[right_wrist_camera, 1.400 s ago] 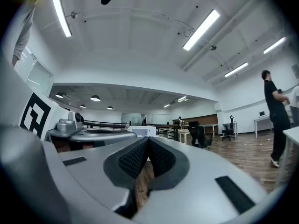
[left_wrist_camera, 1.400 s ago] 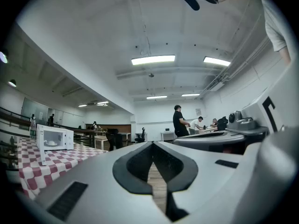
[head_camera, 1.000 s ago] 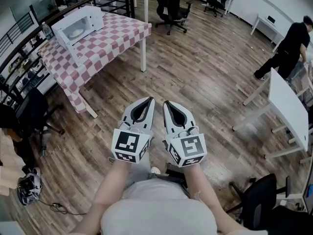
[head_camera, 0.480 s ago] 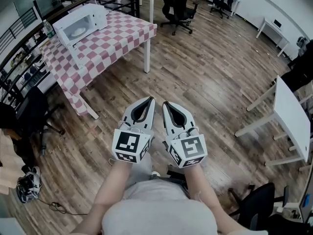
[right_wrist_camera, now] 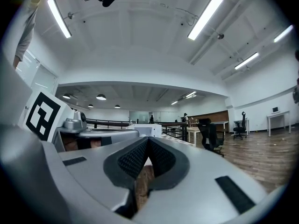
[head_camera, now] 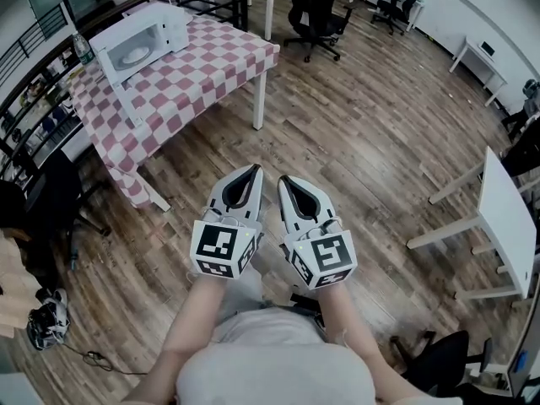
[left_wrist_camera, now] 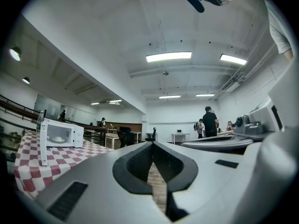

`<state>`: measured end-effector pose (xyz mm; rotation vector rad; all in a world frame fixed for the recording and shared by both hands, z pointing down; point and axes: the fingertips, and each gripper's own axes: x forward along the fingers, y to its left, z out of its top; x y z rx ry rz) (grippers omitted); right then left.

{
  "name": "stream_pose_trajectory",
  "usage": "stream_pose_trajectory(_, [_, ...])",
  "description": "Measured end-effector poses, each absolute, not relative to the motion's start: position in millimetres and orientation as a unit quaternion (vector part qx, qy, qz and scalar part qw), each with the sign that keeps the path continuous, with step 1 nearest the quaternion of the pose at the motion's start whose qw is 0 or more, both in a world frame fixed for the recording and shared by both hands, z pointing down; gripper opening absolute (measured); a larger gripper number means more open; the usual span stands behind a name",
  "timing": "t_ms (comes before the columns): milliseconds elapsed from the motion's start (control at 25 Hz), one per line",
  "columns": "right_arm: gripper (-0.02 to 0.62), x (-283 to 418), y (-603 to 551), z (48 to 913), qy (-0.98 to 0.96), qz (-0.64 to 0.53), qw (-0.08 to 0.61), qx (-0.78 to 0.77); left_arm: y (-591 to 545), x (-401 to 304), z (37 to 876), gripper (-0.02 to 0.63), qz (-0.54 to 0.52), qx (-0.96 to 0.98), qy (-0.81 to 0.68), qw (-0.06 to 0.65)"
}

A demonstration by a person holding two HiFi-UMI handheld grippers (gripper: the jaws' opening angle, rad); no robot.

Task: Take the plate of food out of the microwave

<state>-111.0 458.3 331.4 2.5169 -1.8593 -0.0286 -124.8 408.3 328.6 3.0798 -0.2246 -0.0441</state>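
Note:
A white microwave (head_camera: 143, 36) stands on a red-and-white checked table (head_camera: 202, 66) at the upper left of the head view. Its door (head_camera: 114, 83) hangs open. A white plate (head_camera: 133, 56) lies inside; what is on it is too small to tell. My left gripper (head_camera: 251, 169) and right gripper (head_camera: 284, 178) are side by side over the wooden floor, well short of the table. Both are shut and hold nothing. The left gripper view shows the microwave (left_wrist_camera: 60, 135) far off to the left beyond the left gripper (left_wrist_camera: 152, 143). Past the right gripper (right_wrist_camera: 148, 138), the right gripper view shows the microwave (right_wrist_camera: 145, 129) small and distant.
A dark railing (head_camera: 34, 57) runs behind the table, with a bottle (head_camera: 82, 49) beside the microwave. Black office chairs (head_camera: 316, 11) stand beyond the table, another chair (head_camera: 55, 197) at its left. A white desk (head_camera: 506, 218) is at the right. People (left_wrist_camera: 210, 122) stand far off.
The checked table and microwave have slid nearer and to the right in the head view. Both grippers stayed shut and side by side. The person at the right has passed out of sight.

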Motion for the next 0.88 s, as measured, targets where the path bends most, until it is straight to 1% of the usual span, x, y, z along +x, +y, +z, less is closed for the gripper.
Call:
stream_pose_trajectory(360, [0.026,-75.0,395.5,331.2,-0.608,0.000,0.012,0.794,344.7,-88.9,325.8,0.003,-0.012,0.996,-0.085,0.029])
stream_pose_trajectory(880, [0.026,-50.5,284.8,327.9,-0.639,0.008,0.003,0.769,239.8,-66.5,321.1,0.003,-0.009,0.993,-0.115,0.028])
